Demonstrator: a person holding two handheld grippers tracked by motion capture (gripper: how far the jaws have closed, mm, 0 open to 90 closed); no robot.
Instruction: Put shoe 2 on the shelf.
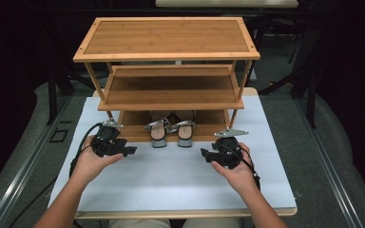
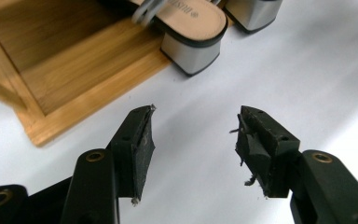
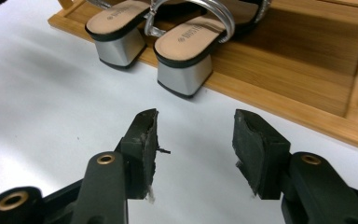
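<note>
Silver block heels are what catch the eye, a pair of sandals sitting side by side on the bottom shelf (image 1: 133, 127) of the bamboo rack (image 1: 167, 53), toes tucked in under the middle shelf, heels hanging just over the front edge above the white surface (image 1: 171, 175). The left sandal (image 1: 158, 134) and the right sandal (image 1: 186, 133) are close enough that their straps seem to touch. Both grippers hang low over the surface in front of the rack, one on either side of the pair: the left gripper (image 1: 132, 150) off toward the rack's left corner, the right gripper (image 1: 203, 153) toward its right. Neither holds anything; in the left gripper view the jaws stand spread with bare white between them, and the right gripper view shows the same, jaws wide and pointed at the nearer heel (image 3: 185, 74). This reads as the approach, with the reach for the shoes not yet made. The next move likely calls for each gripper to run forward and inward, line its spread jaws on a heel block or the sole edge just above it, and close firmly; the smooth metallic heel could slip, and the neighbouring sandal leaves little room on the inner side.
</note>
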